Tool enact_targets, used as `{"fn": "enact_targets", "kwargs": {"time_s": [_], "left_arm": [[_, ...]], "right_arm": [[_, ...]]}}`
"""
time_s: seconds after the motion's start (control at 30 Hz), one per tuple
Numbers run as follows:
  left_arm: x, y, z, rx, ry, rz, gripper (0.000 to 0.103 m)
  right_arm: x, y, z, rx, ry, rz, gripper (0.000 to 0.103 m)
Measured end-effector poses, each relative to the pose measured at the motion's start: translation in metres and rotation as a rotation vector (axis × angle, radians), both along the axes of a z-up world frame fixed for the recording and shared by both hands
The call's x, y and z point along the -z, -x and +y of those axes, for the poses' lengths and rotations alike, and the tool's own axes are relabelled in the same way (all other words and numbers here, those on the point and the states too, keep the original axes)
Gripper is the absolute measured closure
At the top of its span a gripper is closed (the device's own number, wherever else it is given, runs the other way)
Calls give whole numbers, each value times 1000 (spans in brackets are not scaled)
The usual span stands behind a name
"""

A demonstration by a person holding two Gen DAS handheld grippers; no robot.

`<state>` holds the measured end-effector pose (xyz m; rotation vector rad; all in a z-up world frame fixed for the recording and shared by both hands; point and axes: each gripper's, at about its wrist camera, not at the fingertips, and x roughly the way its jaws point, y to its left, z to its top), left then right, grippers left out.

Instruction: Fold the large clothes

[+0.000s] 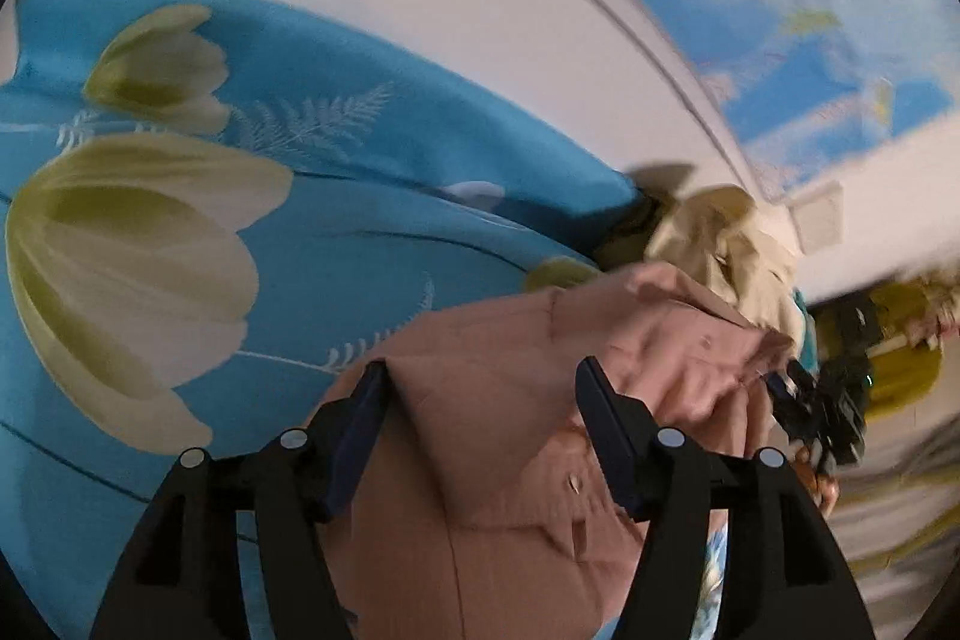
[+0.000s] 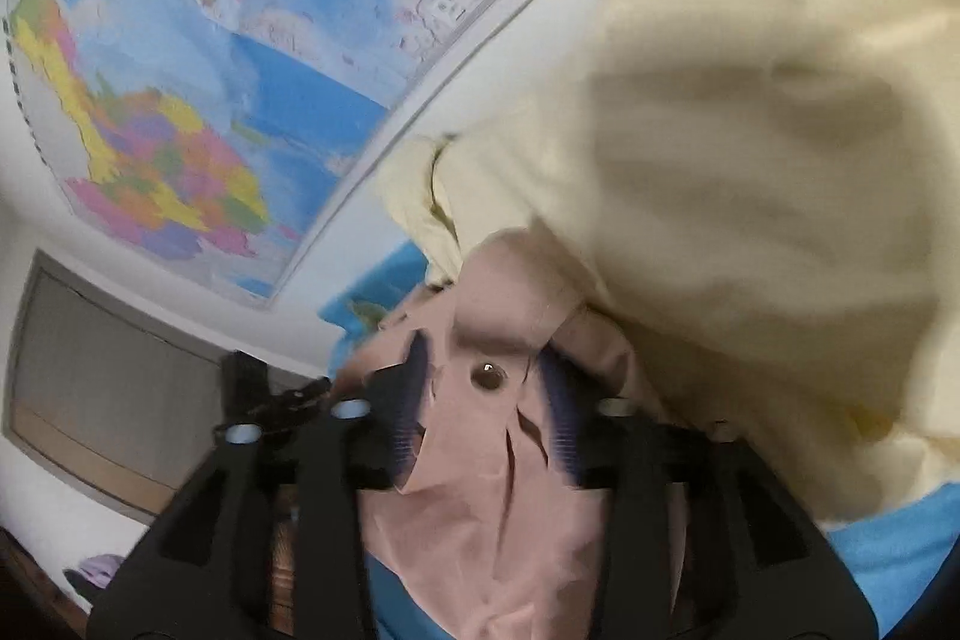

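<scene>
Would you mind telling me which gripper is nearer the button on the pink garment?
Right. The right gripper has the button between its fingers; the left gripper straddles plainer pink garment cloth farther along.

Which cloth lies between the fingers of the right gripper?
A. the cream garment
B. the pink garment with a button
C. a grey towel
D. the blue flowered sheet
B: in the right wrist view the pink garment, button showing, lies between the right gripper's fingers.
</scene>
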<state>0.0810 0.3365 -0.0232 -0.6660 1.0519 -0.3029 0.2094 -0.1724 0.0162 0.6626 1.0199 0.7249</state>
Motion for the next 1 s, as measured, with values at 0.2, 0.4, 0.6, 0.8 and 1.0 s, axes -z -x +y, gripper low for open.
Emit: {"fn": "enact_targets", "kwargs": {"time_s": [0.2,0.4,0.6,0.8,1.0], "left_arm": [[-29,71,12,13,-112,-266,12],[14,112,-18,111,-224,-188,9],[48,120,-61,200,-225,-190,7],[51,110,-88,183,-259,-201,39],[22,136,-88,172,-165,-197,72]], "right_arm": [[-37,52,-21,1,68,-252,11],[25,92,-32,-68,206,-162,5],[76,103,-11,-124,290,-137,5],[84,94,10,-189,186,-140,65],[51,129,-5,-210,17,-141,83]]}}
